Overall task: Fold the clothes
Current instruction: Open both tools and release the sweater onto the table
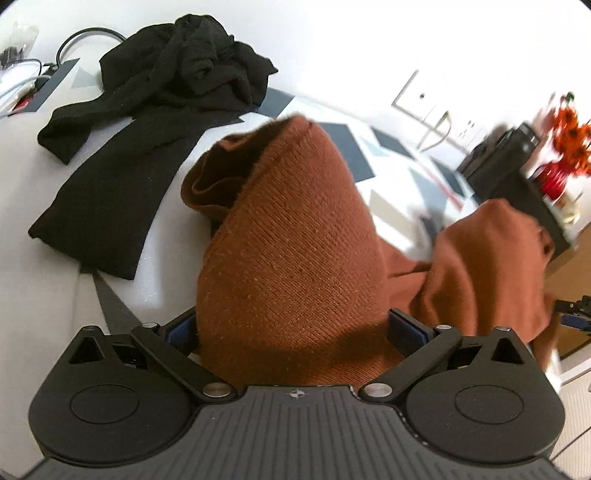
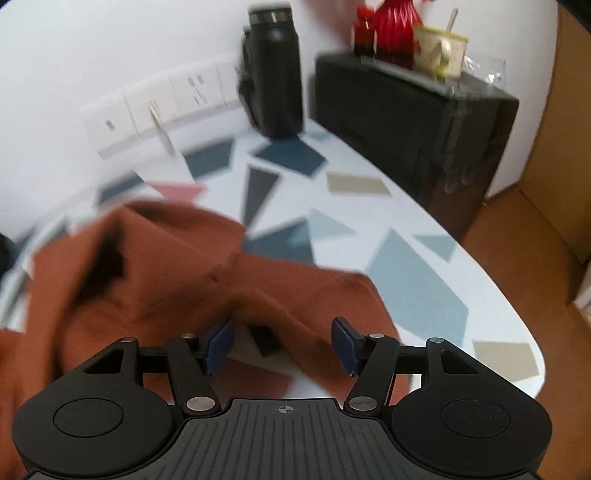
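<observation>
A rust-orange knitted garment (image 1: 291, 236) bulges up between the wide-spread fingers of my left gripper (image 1: 293, 328) and hides the fingertips; the jaws stand open around it. Its other end (image 1: 487, 266) trails to the right. In the right wrist view the same orange garment (image 2: 155, 273) lies rumpled and blurred on the patterned table (image 2: 417, 288). My right gripper (image 2: 282, 343) hovers open just over the garment's near edge, blue pads (image 2: 219, 341) apart, nothing pinched between them. A black garment (image 1: 147, 122) lies crumpled at the back left.
A black flask (image 2: 275, 70) and a black box (image 2: 413, 122) carrying a red vase (image 2: 393, 22) and a mug (image 2: 441, 48) stand at the table's far right. Wall sockets (image 2: 155, 107) are behind. Cables (image 1: 26, 81) lie far left. The table's rounded edge (image 2: 517, 325) drops to a wooden floor.
</observation>
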Available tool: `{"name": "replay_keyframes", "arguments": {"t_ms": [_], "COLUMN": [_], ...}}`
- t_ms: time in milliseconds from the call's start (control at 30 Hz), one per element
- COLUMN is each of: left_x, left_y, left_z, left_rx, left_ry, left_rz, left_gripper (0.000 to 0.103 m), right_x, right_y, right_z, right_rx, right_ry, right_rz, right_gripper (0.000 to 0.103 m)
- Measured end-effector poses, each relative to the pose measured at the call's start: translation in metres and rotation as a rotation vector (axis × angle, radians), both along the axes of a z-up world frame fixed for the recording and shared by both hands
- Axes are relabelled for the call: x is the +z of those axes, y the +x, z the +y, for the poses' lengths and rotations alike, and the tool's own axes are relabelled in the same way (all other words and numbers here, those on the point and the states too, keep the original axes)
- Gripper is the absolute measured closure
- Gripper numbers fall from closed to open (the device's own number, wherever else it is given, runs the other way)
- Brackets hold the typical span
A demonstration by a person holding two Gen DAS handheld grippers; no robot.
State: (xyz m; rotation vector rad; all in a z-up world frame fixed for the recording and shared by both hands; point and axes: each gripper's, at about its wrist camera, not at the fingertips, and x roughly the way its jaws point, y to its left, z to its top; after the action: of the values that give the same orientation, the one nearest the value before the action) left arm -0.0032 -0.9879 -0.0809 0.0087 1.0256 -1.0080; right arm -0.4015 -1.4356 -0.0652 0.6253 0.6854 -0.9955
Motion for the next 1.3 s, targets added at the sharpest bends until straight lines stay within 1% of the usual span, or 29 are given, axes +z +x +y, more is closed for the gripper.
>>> {"name": "replay_keyframes", "arguments": {"t_ms": [67,167,200,267,367,400,433,533,600,700,800,867,967,1100,1300], "left_x": [0.006,0.018,0.022,0.027,0.022,0.017,0.012,-0.002,-0.007,-0.012,-0.014,-0.014,-0.015,-0.016,-0.014], "left_y": [-0.002,-0.012,-0.013,-0.014,-0.01,-0.007,-0.004,0.001,0.002,-0.005,-0.009,-0.01,-0.01,-0.012,-0.009], "left_z": [0.007,0.013,0.015,0.016,0.019,0.019,0.02,0.017,0.02,0.016,0.015,0.014,0.013,0.012,0.003], "left_rx": [-0.01,-0.037,-0.044,-0.045,-0.03,-0.026,-0.019,-0.011,-0.01,-0.026,-0.026,-0.016,-0.011,-0.001,0.019], "left_ry": [-0.024,-0.016,-0.007,0.026,0.116,0.144,0.173,0.23,0.244,0.255,0.251,0.254,0.247,0.237,0.26], "left_rz": [-0.046,-0.185,-0.224,-0.285,-0.293,-0.28,-0.269,-0.249,-0.25,-0.312,-0.338,-0.337,-0.346,-0.36,-0.338], "left_gripper": [0.0,0.0,0.0,0.0,0.0,0.0,0.0,0.0,0.0,0.0,0.0,0.0,0.0,0.0,0.0], "right_x": [0.017,0.039,0.047,0.065,0.084,0.089,0.091,0.083,0.074,0.054,0.036,0.026,0.016,0.007,-0.001], "right_y": [0.001,0.008,0.011,0.018,0.032,0.038,0.044,0.063,0.072,0.082,0.088,0.09,0.091,0.087,0.083], "right_z": [0.003,0.003,0.004,0.007,0.009,0.009,0.009,0.009,0.01,0.01,0.009,0.01,0.009,0.004,0.0], "right_rx": [0.0,0.001,0.001,0.002,0.029,0.043,0.058,0.107,0.133,0.145,0.151,0.157,0.158,0.153,0.155], "right_ry": [-0.019,-0.052,-0.068,-0.109,-0.158,-0.172,-0.183,-0.201,-0.186,-0.156,-0.127,-0.112,-0.104,-0.075,-0.035], "right_rz": [-0.055,-0.097,-0.114,-0.161,-0.188,-0.191,-0.179,-0.111,-0.083,-0.041,-0.008,0.007,0.025,0.019,0.005], "right_gripper": [0.044,0.043,0.041,0.032,0.017,0.012,0.012,0.012,0.012,0.012,0.012,0.012,0.011,0.011,0.011]}}
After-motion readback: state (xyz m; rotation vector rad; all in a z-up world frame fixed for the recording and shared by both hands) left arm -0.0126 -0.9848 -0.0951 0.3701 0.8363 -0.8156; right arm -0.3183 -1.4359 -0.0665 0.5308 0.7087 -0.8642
